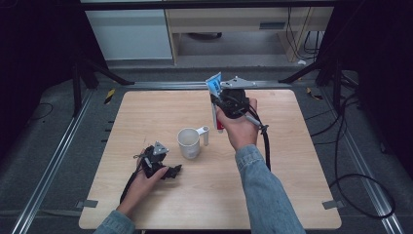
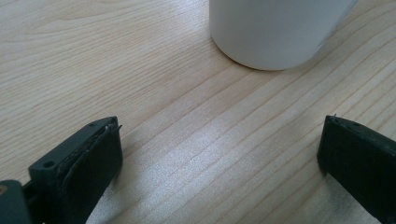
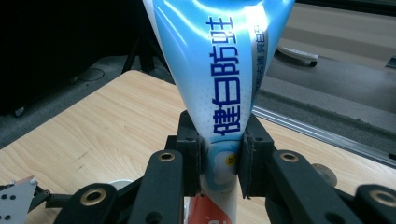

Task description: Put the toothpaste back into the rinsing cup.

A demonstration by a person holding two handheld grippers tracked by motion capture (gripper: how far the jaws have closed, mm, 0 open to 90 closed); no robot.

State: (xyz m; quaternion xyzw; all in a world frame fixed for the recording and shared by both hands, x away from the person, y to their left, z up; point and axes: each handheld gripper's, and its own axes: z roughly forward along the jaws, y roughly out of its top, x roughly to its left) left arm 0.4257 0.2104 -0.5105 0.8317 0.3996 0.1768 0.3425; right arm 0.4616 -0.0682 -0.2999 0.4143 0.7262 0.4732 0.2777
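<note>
A light wooden table point(image 1: 292, 195) takes up the middle of the high view, with dark floor, rails and cables around it. At the lower left of the frame, the person's left hand rests on the tabletop holding the left gripper point(image 1: 171, 171); in the left gripper view its black jaws stand wide apart with nothing but bare wood between them, and the base of a white cup point(image 2: 275, 32) sits just ahead at the top of that frame. In the high view this cup point(image 1: 189, 143) stands upright near the centre of the table, handle pointing right, apparently empty. To the right of centre and higher in the frame, the right hand lifts the right gripper point(image 1: 217, 100) clear above the table. Its jaws are clamped on a blue and white toothpaste tube point(image 3: 224, 84), held upright with the flat crimped end up and the red cap end hanging down. Judging by this, the tube is picked up, while lowering it into the cup and letting go is probably left to do.
</note>
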